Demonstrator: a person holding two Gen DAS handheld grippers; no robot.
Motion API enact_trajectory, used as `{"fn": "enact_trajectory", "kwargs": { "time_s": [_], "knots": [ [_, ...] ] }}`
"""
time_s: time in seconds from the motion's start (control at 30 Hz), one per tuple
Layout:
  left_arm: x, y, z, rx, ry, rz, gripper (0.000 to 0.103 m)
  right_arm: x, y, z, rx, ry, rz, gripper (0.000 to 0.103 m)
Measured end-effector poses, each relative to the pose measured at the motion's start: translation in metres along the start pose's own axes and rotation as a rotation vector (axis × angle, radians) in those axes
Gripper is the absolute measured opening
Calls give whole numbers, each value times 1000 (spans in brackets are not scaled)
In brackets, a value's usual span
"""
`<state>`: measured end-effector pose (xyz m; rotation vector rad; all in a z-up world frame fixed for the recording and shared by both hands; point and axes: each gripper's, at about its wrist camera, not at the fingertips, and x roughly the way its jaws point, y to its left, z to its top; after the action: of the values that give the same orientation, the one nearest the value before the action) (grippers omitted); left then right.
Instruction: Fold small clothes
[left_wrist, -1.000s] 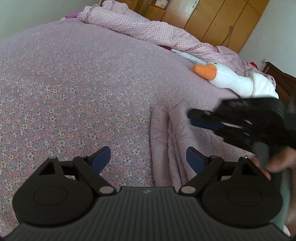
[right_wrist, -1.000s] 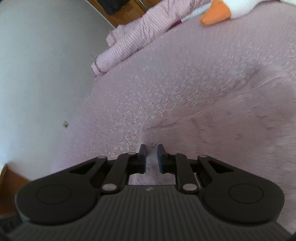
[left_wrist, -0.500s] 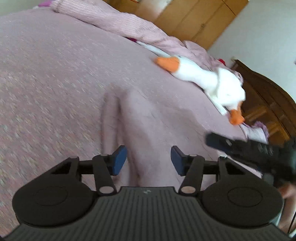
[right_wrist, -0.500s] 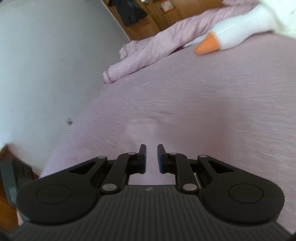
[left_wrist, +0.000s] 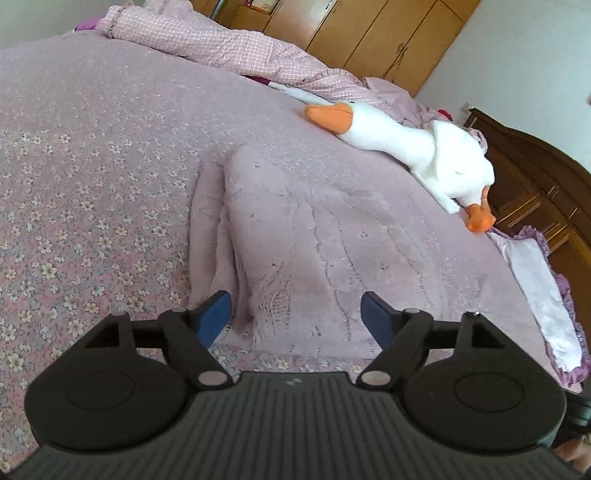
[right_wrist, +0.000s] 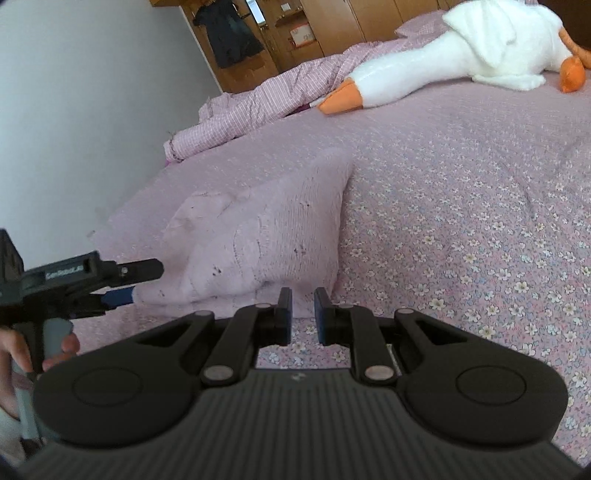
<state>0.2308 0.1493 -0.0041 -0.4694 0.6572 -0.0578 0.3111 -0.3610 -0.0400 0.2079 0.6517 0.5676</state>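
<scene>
A pink knit garment (left_wrist: 295, 229) lies folded on the flowered bed sheet (left_wrist: 74, 184). Its near edge sits between the blue pads (left_wrist: 216, 314) of my left gripper (left_wrist: 295, 314), which is open and holds nothing. In the right wrist view the same garment (right_wrist: 266, 229) lies just ahead of my right gripper (right_wrist: 303, 314), whose fingers stand shut with only sheet showing in the narrow gap. The left gripper (right_wrist: 147, 284) shows there too, held by a hand, with its tips at the garment's left corner.
A white plush goose (left_wrist: 417, 147) with an orange beak lies beyond the garment. A checked pink quilt (left_wrist: 221, 48) is bunched along the far side of the bed. A pale frilled pillow (left_wrist: 543, 295) and a wooden headboard (left_wrist: 535, 177) are at the right. Wardrobes stand behind.
My left gripper swung back over the garment's near edge and its fingers spread wider than half a second ago. The right gripper pulled back out of the left view and stayed shut.
</scene>
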Motion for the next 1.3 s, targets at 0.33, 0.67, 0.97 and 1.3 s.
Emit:
{"fn": "enact_trajectory", "kwargs": {
  "time_s": [0.33, 0.67, 0.97, 1.3],
  "knots": [
    [5, 4, 14, 67, 8, 29, 20, 16, 5, -7, -91, -22, -59, 17],
    [-17, 22, 33, 61, -34, 19, 19, 37, 25, -17, -193, -58, -93, 73],
    [-6, 17, 13, 171, 30, 134, 20, 41, 38, -24, -250, -64, -252, 17],
    [-32, 12, 22, 143, -35, 169, 23, 2, 18, -16, -105, -38, -121, 16]
  ]
}}
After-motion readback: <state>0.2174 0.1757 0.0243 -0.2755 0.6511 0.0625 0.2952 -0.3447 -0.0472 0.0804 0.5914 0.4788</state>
